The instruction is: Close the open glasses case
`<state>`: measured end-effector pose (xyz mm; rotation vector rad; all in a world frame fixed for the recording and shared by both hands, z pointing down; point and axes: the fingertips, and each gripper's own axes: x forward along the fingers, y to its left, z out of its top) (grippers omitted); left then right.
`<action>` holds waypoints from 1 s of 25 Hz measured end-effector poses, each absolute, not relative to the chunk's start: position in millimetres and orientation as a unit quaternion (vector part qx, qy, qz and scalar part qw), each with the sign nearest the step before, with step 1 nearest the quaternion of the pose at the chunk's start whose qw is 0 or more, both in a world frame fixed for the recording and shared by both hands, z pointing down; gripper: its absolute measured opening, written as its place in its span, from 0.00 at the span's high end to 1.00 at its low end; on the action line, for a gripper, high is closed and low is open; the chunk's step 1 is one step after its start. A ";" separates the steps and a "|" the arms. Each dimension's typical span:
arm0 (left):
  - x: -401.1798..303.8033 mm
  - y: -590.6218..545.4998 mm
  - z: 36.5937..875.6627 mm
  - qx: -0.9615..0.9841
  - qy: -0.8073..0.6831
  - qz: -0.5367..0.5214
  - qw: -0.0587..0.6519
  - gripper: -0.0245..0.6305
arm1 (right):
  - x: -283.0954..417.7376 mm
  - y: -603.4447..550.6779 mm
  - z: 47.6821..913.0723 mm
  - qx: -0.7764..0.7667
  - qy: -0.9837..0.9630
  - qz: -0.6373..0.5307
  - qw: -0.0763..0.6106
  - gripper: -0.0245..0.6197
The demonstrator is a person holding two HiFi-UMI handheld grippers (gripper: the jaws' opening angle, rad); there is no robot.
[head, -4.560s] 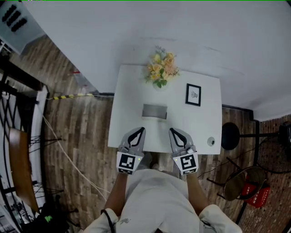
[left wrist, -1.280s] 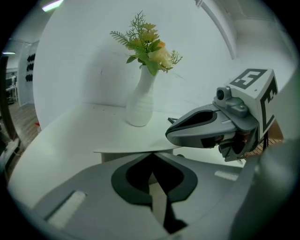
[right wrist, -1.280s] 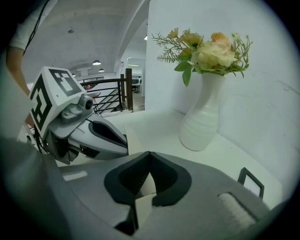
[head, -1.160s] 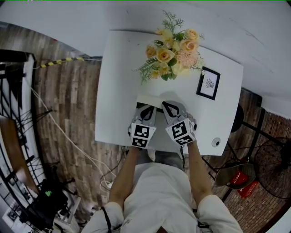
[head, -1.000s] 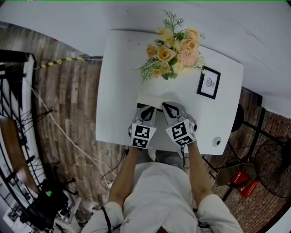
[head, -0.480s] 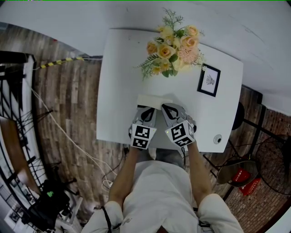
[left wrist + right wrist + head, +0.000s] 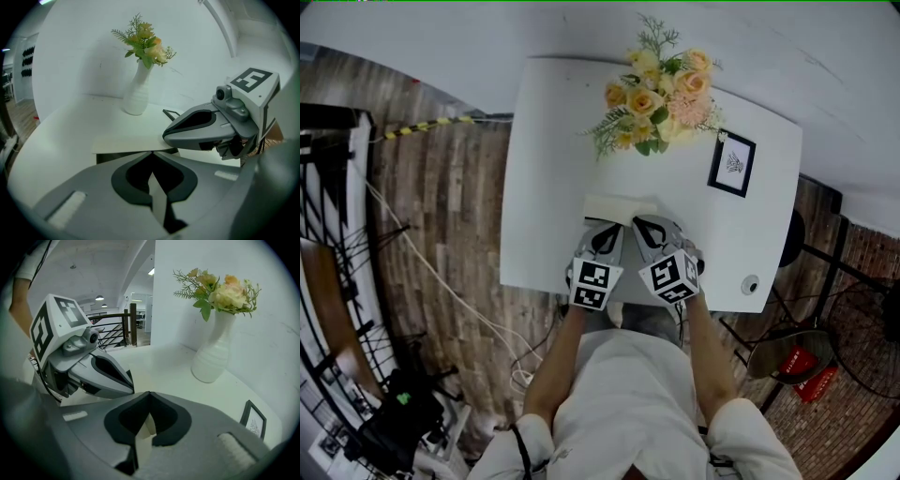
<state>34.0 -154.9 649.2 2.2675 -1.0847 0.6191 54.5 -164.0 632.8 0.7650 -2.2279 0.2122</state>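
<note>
in the head view a wood floor (image 7: 441,206) fills the left of the frame, and a white table (image 7: 544,169) stands at centre. near the table's lower edge, at mid-frame, lies the glasses case (image 7: 619,207), a pale oblong with its long side across the picture. the left gripper (image 7: 607,228) and the right gripper (image 7: 642,225) sit side by side just below the case, with their tips at its near edge.

in the left gripper view the jaws are clenched tip to tip with nothing between them. the case's cream lid (image 7: 126,142) lies flat just beyond them over a dark gap. the right gripper (image 7: 168,135) reaches in from the right of the frame, and a white vase (image 7: 137,96) of flowers (image 7: 145,37) stands behind.

in the right gripper view the jaws are likewise pressed together and empty. the left gripper (image 7: 129,380) shows at the left, the vase (image 7: 211,352) at the upper right, and a small black frame (image 7: 253,420) at the lower right.
</note>
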 end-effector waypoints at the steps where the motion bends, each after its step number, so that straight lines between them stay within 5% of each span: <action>1: 34.1 -154.4 649.6 0.843 -0.403 0.230 0.274 0.93 | 54.4 -163.5 633.2 0.299 -0.872 0.083 0.379 0.96; 25: 31.8 -142.1 668.0 0.832 -0.392 0.260 0.293 0.93 | 50.8 -150.2 648.3 0.290 -0.868 0.084 0.395 0.96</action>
